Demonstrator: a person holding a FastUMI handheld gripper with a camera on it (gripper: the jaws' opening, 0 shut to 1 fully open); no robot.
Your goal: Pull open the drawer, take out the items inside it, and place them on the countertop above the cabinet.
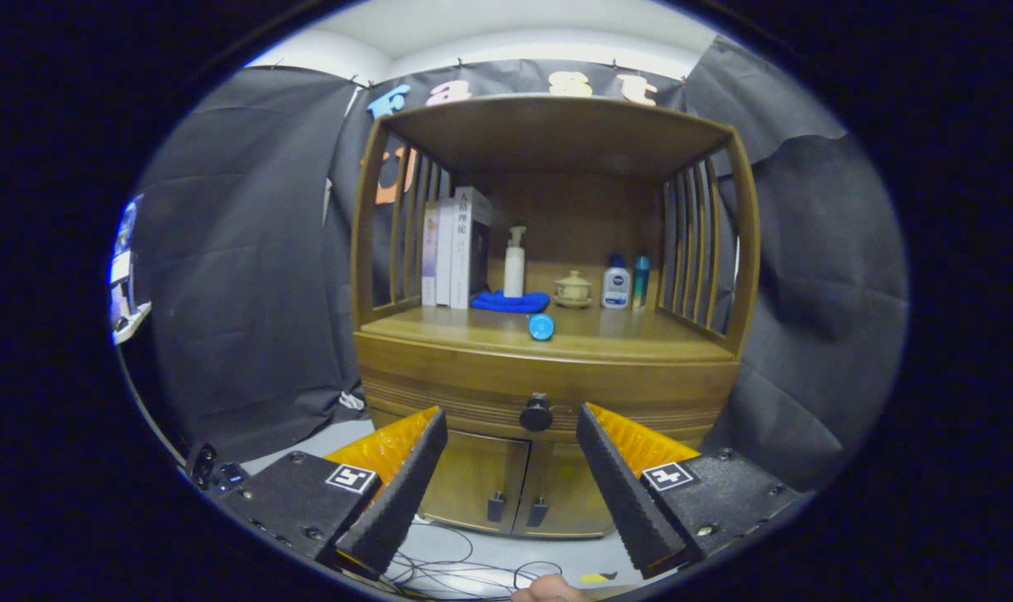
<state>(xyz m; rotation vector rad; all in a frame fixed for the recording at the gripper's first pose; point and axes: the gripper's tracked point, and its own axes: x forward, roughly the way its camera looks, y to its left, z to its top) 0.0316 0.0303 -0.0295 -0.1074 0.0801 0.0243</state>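
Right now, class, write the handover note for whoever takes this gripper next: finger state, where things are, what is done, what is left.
Gripper: open, holding nothing, fingers spread either side of the drawer knob, short of it.
Drawer: shut, contents hidden.
Countertop: carries books, a blue cloth, bottles, a lidded cup and a blue round item.
Done: nothing yet.
Left: grip the knob, pull the drawer open, lift the items onto the countertop.

The cabinet [548, 368] is smooth wood with a soft sheen – its drawer knob [536, 414] looks glossy, perhaps plastic; the gripper [511, 426], fingers spread apart, shows ridged, matt pads [615, 477].
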